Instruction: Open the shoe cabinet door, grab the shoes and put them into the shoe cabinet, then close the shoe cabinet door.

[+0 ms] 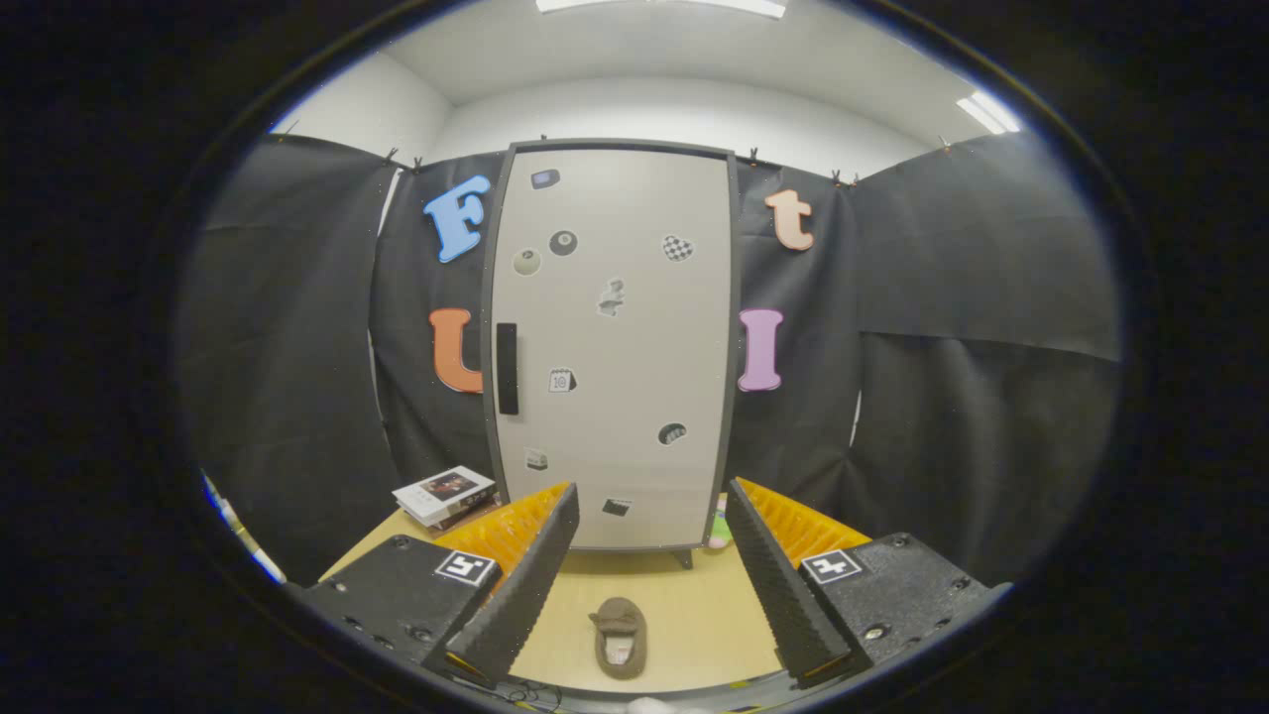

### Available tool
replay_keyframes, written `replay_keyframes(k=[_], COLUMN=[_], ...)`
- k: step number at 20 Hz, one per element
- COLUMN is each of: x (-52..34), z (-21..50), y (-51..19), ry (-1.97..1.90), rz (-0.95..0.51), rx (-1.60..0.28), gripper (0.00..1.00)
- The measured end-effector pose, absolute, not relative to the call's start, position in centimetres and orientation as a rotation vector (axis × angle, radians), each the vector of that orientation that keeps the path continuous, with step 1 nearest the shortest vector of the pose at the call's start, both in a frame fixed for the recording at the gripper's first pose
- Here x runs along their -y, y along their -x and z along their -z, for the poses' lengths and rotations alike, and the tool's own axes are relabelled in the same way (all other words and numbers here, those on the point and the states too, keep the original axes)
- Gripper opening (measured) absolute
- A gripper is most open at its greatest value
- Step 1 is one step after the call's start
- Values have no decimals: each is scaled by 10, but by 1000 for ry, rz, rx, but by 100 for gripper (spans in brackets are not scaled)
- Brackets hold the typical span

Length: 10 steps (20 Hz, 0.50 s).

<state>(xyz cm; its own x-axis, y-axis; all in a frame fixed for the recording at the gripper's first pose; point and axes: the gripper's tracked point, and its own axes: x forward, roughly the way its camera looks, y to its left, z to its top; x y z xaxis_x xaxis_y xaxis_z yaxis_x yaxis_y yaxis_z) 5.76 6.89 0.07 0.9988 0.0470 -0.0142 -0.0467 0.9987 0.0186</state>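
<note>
Gripper (649,540) held above the bench (694,615), fingers spread wide apart w/ nothing between the pads: released, grasping nothing. Each finger carries a small square marker on its upper block.

Shoe (620,638): a brown, fuzzy slipper lying flat on the bench, seen from above, opening facing up. It sits in the gap between the two fingers, a bit nearer the left finger than the right, touching neither. It lies well short of the cabinet front, apart from it, w/ bare bench between.

Shoe cabinet (613,342): tall, upright unit standing at the far side of the bench, straight ahead of the gripper and beyond the fingertips. Dark frame, pale door. Door is closed, flush w/ the frame. Dark vertical handle (507,368) is set on the door's left edge, approx. mid-height. Several small stickers are scattered over the door face. A short leg shows under the cabinet base.

Books (445,495): a small stack lying on the bench just left of the cabinet base, beyond the left finger.

Small pale green-and-pink item (721,526): at the cabinet's right base corner, partly hidden by the right finger; type cannot be told.

Black cloth wall (952,347) hangs behind and to both sides of the cabinet; ceiling lights above.
</note>
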Motion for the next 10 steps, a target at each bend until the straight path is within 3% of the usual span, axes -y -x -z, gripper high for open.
replay_keyframes(k=[10], x=[-183], z=[-38], y=[-198], ry=[-5], rz=[-183], rx=[49], gripper=[97])
